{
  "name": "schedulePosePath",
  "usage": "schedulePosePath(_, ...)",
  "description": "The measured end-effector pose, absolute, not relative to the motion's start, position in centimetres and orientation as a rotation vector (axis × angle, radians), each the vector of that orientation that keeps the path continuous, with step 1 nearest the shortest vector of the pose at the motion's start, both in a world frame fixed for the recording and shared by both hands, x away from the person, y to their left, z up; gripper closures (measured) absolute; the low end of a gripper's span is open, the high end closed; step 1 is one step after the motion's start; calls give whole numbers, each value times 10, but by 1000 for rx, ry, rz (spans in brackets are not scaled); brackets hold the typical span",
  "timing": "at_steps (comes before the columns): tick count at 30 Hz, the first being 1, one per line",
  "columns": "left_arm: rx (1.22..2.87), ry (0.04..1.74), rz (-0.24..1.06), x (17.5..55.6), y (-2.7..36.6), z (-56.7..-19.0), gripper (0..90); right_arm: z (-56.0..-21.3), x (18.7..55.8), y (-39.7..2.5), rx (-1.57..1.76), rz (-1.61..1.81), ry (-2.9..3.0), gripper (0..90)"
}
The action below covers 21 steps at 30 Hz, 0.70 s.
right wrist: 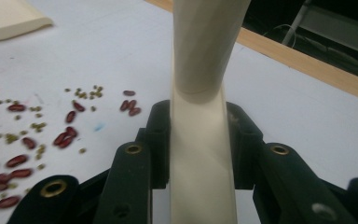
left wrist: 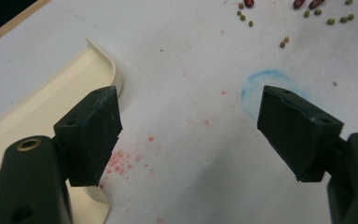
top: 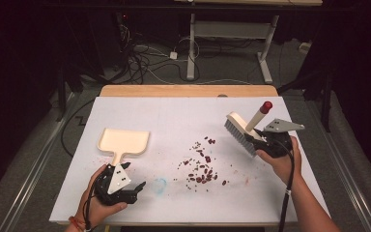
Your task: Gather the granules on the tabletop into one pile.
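The right gripper is closed on the cream handle of a hand brush; in the right gripper view the handle stands between the two black jaws, which press it from both sides. In the high view the brush is lifted over the right part of the white table, its grey bristles turned toward the middle and its red-tipped handle end pointing up and away. The left gripper is wide open and holds nothing — it rests low by the near left edge, just beside the handle of the cream dustpan, which lies flat on the table. Between dustpan and brush lie scattered red beans with small green ones among them.
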<state>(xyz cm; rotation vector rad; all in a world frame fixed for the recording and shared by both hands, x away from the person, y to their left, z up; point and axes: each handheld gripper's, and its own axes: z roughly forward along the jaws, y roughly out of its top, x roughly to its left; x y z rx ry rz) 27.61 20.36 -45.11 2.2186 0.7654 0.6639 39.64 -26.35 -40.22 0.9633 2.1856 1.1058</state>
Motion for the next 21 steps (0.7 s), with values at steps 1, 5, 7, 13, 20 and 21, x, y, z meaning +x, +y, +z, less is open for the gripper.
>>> schedulePosePath(1, 2212, 766, 663, 277, 203, -450, 204, -408, 410, -259, 966, 1073, 2201, 674)
schedulePosePath(5, 2222, 730, 664, 283, 197, -448, 204, -410, 430, -246, 903, 968, 2201, 674)
schedulePosePath(7, 2238, 733, 660, 284, 196, -450, 204, -410, 434, -243, 894, 960, 2204, 674)
schedulePosePath(13, 2224, 743, 653, 274, 202, -451, 203, -420, 455, -216, 827, 907, 2202, 674)
schedulePosePath(20, 2204, 775, 638, 274, 209, -451, 203, -427, 458, -189, 710, 953, 2281, 675)
schedulePosePath(21, 2209, 775, 638, 274, 209, -451, 203, -429, 455, -185, 692, 958, 2294, 674)
